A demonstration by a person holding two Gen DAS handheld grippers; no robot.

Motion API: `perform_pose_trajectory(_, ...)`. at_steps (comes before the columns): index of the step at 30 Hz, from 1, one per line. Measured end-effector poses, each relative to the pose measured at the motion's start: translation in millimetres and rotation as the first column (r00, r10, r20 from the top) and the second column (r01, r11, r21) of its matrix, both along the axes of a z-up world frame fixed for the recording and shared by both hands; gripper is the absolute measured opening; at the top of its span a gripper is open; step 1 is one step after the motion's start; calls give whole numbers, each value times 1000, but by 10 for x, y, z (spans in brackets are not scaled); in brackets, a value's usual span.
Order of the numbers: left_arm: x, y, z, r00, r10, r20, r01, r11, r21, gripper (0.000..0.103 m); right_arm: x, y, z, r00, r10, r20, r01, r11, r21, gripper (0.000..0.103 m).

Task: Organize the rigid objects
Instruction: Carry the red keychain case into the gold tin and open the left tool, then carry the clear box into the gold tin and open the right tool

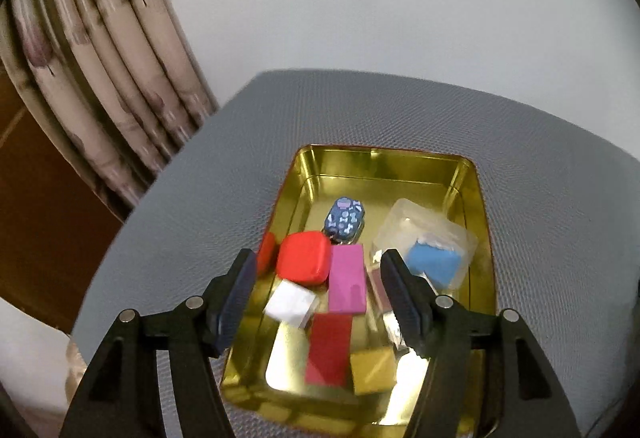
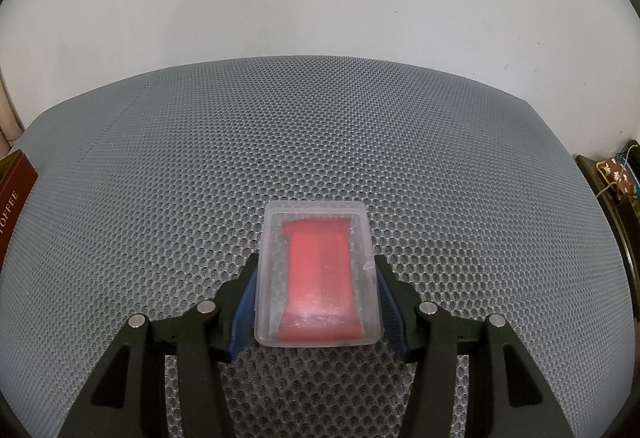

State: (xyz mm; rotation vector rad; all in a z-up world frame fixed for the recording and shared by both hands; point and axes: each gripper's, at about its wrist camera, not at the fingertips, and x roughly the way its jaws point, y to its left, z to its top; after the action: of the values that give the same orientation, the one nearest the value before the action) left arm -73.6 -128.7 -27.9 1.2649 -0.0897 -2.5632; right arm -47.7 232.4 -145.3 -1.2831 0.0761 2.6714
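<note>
A gold tin [image 1: 472,194] is seen on grey honeycomb-textured mesh [image 2: 200,158]. A rounded red case [image 1: 306,258], a magenta block [image 1: 347,278] and a navy pouch with pale printed motifs [image 1: 345,219] are noted. The cream curtain [image 1: 100,78] is marked with mauve feathers. A frosted clear box [image 2: 318,274] is seen showing red contents.
</note>
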Motion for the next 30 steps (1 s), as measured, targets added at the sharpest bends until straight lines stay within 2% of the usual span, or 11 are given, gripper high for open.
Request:
perform_pose_trajectory(7,518,137,72,998,-25,-63,19,996,-93,63,49,22,23,1000,0,0,0,1000,2,55)
perform_pose_trajectory(12,790,152,42,998,-14,-68,9,997,-71,71,82,50,-33,1000,0,1,0,1000,6,55)
perform_pose_trajectory(15,823,127,36,997,-10,-81,5,998,-63,71,108,87,-37,1000,-1,1,1,1000,6,55)
perform_pose_trajectory(19,828,138,33,994,-18,-110,7,995,-101,73,46,77,28,1000,-1,0,1,1000,6,54)
perform_pose_trajectory(24,812,80,-44,997,-11,-73,6,998,-64,73,-9,58,108,1000,-3,1,3,1000,14,54)
perform_pose_trajectory(28,815,62,-28,996,4,-92,-13,995,-102,74,38,45,156,1000,-18,3,18,1000,25,54)
perform_pose_trajectory(30,807,55,-34,996,9,-90,-17,995,-97,74,43,33,167,1000,-25,8,25,999,31,54)
